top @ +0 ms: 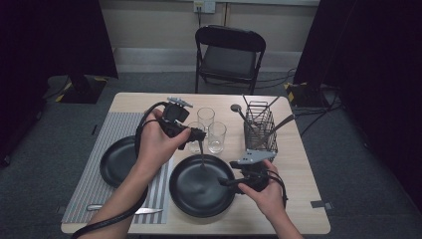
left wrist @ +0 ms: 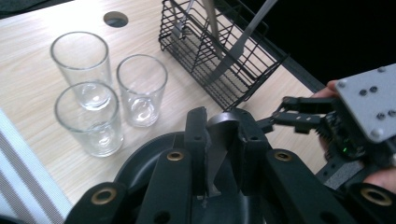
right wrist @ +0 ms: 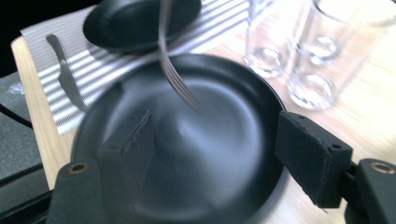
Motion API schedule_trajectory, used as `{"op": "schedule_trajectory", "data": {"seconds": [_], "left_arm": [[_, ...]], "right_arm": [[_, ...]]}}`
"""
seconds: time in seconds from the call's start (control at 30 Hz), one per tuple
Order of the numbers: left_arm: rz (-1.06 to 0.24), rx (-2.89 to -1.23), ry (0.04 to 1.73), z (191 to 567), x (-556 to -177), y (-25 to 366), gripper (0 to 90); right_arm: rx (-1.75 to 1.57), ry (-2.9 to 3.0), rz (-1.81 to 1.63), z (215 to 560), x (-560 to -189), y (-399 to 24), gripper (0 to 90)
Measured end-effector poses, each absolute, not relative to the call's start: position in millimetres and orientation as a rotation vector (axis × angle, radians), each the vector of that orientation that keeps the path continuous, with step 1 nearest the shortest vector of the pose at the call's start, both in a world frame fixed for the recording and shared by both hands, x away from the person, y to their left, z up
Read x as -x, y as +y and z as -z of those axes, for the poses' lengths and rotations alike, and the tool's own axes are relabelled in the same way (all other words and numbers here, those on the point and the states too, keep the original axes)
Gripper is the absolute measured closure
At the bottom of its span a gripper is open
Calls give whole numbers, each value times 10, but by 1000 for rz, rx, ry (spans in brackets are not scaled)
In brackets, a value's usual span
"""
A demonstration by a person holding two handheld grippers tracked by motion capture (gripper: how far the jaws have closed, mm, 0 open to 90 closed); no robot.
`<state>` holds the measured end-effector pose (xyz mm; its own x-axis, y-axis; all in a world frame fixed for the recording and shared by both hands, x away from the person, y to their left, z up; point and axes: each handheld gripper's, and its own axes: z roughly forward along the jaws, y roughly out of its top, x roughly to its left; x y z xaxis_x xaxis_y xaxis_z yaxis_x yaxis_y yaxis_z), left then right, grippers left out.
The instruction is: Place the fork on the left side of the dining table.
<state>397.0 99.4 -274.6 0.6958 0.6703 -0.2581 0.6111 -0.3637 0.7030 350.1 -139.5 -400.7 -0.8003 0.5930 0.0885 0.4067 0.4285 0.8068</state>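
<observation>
My left gripper is shut on the handle of a metal fork, which hangs tines down over a large black plate. In the left gripper view its jaws clamp the fork's handle between them. At the plate's right rim my right gripper stands open and points left across the plate. The right gripper view has the fork's tines hanging ahead of its open gripper above the plate, with nothing between the pads.
Three empty glasses stand behind the plate, and a black wire cutlery basket with utensils sits to their right. On the striped placemat at the left lie a second black plate and a knife.
</observation>
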Motion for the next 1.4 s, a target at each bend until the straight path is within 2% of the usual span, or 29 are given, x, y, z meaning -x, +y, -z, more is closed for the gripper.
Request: {"op": "schedule_trajectory", "data": {"seconds": [0.3, 0.83, 1.13, 1.4], "left_arm": [[-71, -2087, 949, 2760, -3910, 894, 781], [-38, -2075, 990, 2807, -3858, 1076, 784], [-53, -2071, 1034, 2797, -3919, 1210, 786], [-83, -2059, 1066, 2752, -3967, 1391, 786]], "right_arm": [[-875, 2472, -1302, 4020, -3619, -1124, 291], [-989, 2345, -1285, 4038, -3702, -1292, 309], [-927, 2429, -1294, 4078, -3599, -1360, 257], [-925, 2483, -1213, 4207, -3455, -1680, 208]]}}
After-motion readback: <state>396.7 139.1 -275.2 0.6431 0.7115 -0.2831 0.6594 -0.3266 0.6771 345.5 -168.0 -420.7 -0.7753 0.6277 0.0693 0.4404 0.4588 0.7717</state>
